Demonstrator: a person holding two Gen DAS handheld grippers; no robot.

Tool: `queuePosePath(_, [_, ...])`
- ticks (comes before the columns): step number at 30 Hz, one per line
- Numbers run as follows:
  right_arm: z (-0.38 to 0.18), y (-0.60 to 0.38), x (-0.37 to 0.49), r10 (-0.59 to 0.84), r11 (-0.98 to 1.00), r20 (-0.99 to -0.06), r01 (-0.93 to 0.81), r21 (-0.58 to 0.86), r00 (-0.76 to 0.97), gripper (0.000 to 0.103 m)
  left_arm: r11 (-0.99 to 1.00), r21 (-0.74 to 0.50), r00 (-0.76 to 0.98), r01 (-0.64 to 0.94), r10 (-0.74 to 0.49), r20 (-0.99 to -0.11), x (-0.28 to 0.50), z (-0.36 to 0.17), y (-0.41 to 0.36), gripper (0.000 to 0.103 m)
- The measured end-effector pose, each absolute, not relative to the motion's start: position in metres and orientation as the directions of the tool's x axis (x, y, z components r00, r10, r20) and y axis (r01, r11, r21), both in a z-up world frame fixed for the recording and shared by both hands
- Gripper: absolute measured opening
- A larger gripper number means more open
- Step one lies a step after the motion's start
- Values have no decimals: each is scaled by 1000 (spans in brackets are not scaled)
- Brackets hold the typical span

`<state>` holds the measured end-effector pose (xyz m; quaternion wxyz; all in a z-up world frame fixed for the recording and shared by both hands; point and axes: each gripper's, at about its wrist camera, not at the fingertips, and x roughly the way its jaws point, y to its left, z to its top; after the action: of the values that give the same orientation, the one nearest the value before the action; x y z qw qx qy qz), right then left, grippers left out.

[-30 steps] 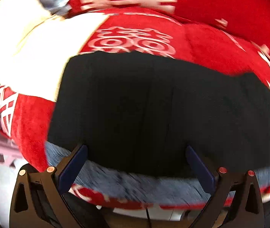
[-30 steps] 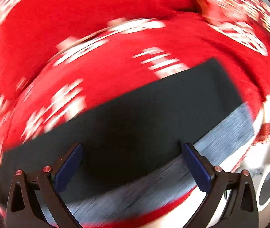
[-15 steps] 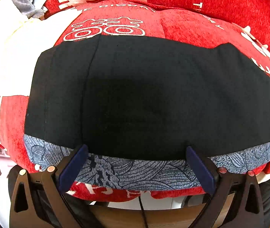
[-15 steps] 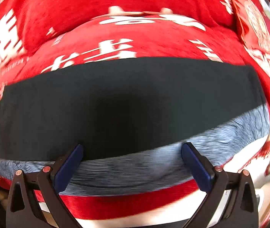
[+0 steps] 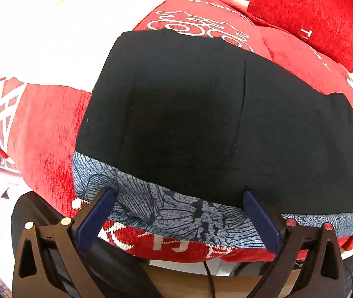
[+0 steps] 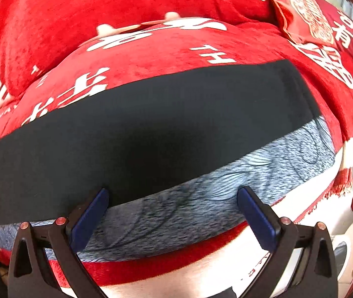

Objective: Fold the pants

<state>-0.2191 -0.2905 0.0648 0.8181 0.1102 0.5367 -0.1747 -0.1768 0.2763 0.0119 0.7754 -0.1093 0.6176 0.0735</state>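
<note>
Black pants (image 5: 201, 124) lie flat on a red sofa seat, folded lengthwise, with a blue-grey patterned strip (image 5: 176, 213) showing along the near edge. My left gripper (image 5: 179, 196) is open and empty, its fingertips over that strip near the pants' left end. In the right wrist view the same black pants (image 6: 151, 129) and patterned strip (image 6: 201, 198) stretch across. My right gripper (image 6: 172, 193) is open and empty above the near edge toward the right end.
The red sofa cover with white characters (image 6: 151, 49) surrounds the pants. A white cloth (image 5: 52, 37) lies to the left of them. A red cushion (image 6: 308, 12) sits at the back right. The sofa's front edge (image 5: 176, 245) is just below the grippers.
Both grippers have shifted over the pants while staying open. The left view has swung right, the right view has pulled back and steadied. The pants have not moved.
</note>
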Motion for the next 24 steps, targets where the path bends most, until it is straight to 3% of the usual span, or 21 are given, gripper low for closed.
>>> queuePosePath(11, [75, -343, -204, -258, 787, -910, 616, -4, 324, 103, 962, -73, 219, -262, -15, -976, -175, 12, 278, 103])
queuePosePath(24, [76, -398, -149, -344, 666, -895, 746, -20, 283, 103, 960, -48, 191, -275, 6, -982, -172, 13, 277, 103])
